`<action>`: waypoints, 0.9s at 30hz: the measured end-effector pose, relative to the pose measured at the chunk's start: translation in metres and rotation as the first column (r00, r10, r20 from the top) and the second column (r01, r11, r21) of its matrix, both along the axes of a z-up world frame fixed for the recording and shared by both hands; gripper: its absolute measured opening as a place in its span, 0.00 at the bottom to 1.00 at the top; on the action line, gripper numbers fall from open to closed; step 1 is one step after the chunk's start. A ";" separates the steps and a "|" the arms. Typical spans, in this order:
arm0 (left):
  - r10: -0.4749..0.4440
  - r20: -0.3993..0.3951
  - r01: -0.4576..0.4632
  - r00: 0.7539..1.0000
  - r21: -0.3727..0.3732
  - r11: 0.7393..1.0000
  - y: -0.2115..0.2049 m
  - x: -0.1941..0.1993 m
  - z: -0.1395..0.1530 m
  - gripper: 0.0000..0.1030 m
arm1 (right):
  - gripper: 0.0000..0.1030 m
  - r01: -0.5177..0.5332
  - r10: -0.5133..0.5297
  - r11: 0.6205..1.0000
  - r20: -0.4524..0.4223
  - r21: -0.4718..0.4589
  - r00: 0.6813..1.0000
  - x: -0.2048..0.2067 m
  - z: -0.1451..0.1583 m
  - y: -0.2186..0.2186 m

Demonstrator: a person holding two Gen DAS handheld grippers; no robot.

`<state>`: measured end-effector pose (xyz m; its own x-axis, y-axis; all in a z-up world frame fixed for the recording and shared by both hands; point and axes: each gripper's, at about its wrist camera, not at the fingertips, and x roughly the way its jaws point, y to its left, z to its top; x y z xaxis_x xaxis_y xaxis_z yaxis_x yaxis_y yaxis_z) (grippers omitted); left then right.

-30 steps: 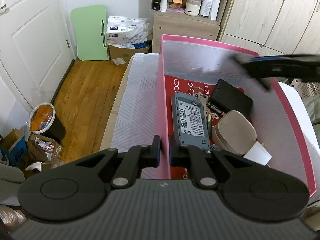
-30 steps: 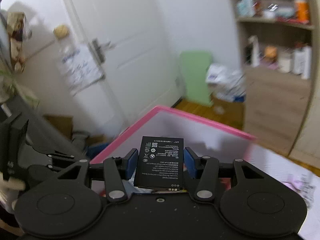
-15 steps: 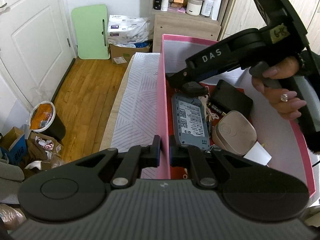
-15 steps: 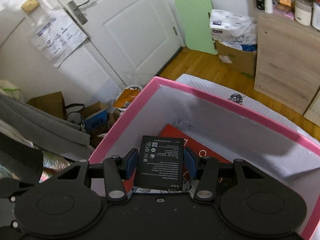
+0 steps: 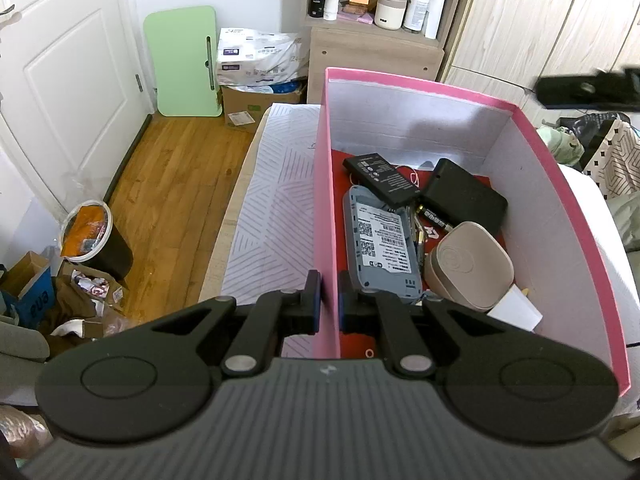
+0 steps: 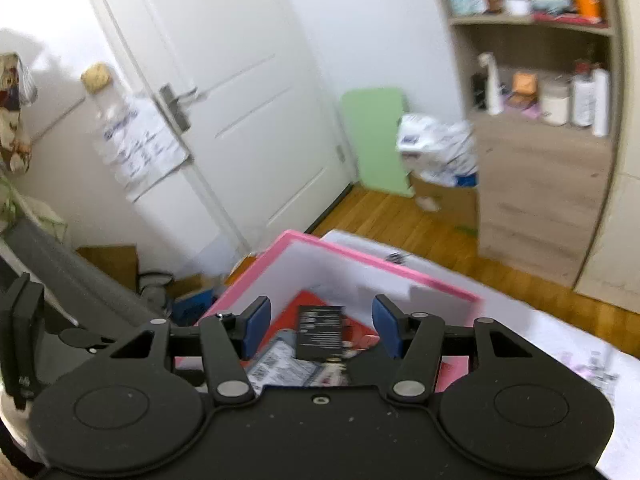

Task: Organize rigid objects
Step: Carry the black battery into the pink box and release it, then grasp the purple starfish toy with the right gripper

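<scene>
Since half a second back the black battery [image 5: 381,174] had dropped from the right gripper [image 6: 320,330], its fingers empty and spreading, into the pink box [image 5: 326,184] at 12 o'clock, while the left gripper [image 5: 329,306] pinched the wall, so yanking might've tipped it.

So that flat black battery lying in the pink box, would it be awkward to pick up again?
Probably a little. The black battery looks thin and stiff, so it should not bend, and likely feels light. It lies flat, partly overlapping the grey device, inside the pink box; its raised edge may give fingers purchase. Its smooth label could be slippery.
</scene>
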<state>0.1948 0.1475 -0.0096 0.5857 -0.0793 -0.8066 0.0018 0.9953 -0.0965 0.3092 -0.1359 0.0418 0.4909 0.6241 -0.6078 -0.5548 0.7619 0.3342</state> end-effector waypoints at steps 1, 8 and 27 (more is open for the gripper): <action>0.001 0.000 -0.001 1.000 -0.002 1.000 0.000 0.000 0.000 0.07 | 0.61 0.022 -0.022 1.000 0.009 -0.013 1.000 -0.002 -0.002 -0.009; 0.002 0.000 -0.002 1.000 -0.013 1.000 0.002 0.000 0.000 0.07 | 0.61 0.199 -0.203 0.975 -0.036 -0.095 0.979 0.000 -0.041 -0.067; -0.005 0.000 0.005 1.000 -0.008 1.000 0.002 0.001 0.000 0.07 | 0.61 0.356 -0.352 0.915 0.055 -0.189 0.934 0.033 -0.126 -0.101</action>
<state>0.1954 0.1495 -0.0094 0.5856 -0.0893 -0.8057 0.0073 0.9945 -0.1049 0.3425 -0.2371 -0.0843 0.6715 0.2790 -0.6865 -0.2415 0.9582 0.1531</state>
